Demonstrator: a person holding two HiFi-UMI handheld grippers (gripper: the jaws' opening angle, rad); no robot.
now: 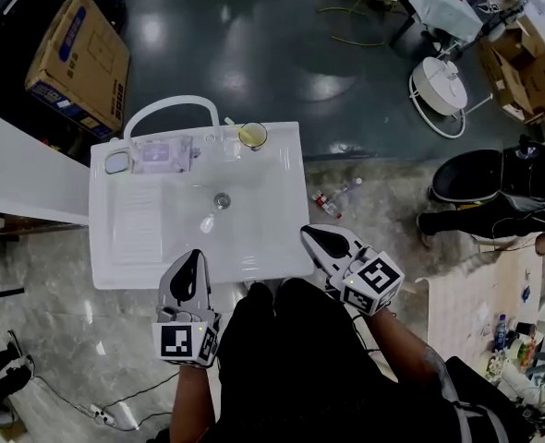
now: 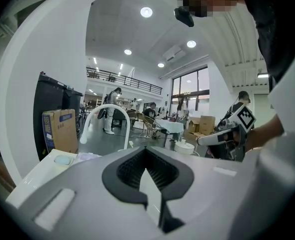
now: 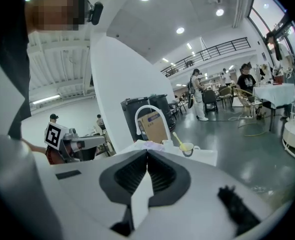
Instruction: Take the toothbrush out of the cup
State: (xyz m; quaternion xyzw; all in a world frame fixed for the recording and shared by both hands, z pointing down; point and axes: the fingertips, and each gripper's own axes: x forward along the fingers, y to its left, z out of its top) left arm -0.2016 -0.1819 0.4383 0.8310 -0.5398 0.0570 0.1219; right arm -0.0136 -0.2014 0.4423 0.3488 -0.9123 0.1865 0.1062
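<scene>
A small clear cup [image 1: 252, 136] stands on the back rim of the white sink [image 1: 282, 183], right of the tap, with a yellow toothbrush [image 1: 242, 133] in it. In the right gripper view the cup [image 3: 188, 147] is small and far ahead, the toothbrush [image 3: 177, 138] leaning left out of it. My left gripper [image 1: 191, 259] hovers over the sink's front edge, jaws shut and empty; my right gripper [image 1: 308, 236] is at the front right corner, also shut on nothing. Both are well short of the cup. The closed jaws show in the left gripper [image 2: 146, 165] view and the right gripper [image 3: 147, 171] view.
A white arched tap [image 1: 171, 109] rises at the sink's back. A clear packet [image 1: 162, 153] and a small oval dish [image 1: 116, 162] lie on the back left ledge. A cardboard box [image 1: 78, 58], a white fan [image 1: 439, 83], floor bottles [image 1: 333, 199] and a black chair [image 1: 494, 178] surround the sink.
</scene>
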